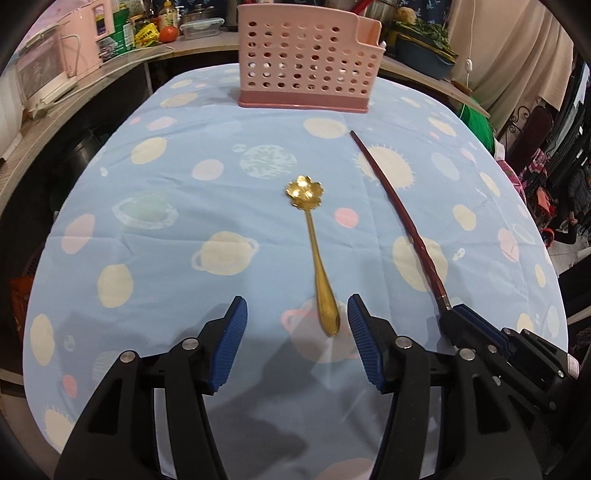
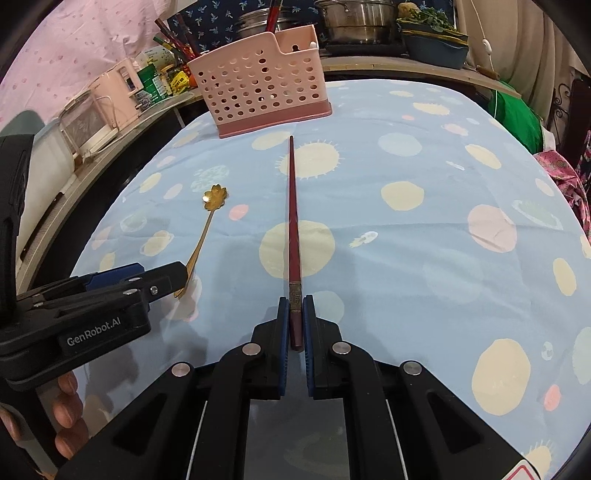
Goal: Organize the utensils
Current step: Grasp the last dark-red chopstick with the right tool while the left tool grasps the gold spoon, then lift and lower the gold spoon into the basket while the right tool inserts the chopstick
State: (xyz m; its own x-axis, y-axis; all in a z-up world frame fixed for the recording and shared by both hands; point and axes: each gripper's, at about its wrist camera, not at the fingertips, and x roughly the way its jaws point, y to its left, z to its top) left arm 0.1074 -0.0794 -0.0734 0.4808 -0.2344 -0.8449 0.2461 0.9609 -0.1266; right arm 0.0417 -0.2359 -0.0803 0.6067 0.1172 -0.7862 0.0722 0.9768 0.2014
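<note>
A gold spoon (image 1: 316, 251) with a flower-shaped bowl lies on the blue planet-print tablecloth, handle end between the open jaws of my left gripper (image 1: 297, 317), nearer its right finger. It also shows in the right wrist view (image 2: 205, 229). My right gripper (image 2: 295, 314) is shut on the thick end of a dark red chopstick (image 2: 293, 221), which points toward the pink perforated utensil holder (image 2: 258, 88). In the left wrist view the chopstick (image 1: 399, 214) runs to the right gripper (image 1: 465, 317), and the holder (image 1: 306, 62) stands at the table's far edge.
The left gripper (image 2: 162, 280) and the hand holding it show at the left of the right wrist view. A counter behind the table carries a pink appliance (image 1: 85, 40), jars, pots (image 2: 354, 22) and a blue tub (image 2: 432, 48). The tablecloth (image 2: 424, 258) spreads to the right.
</note>
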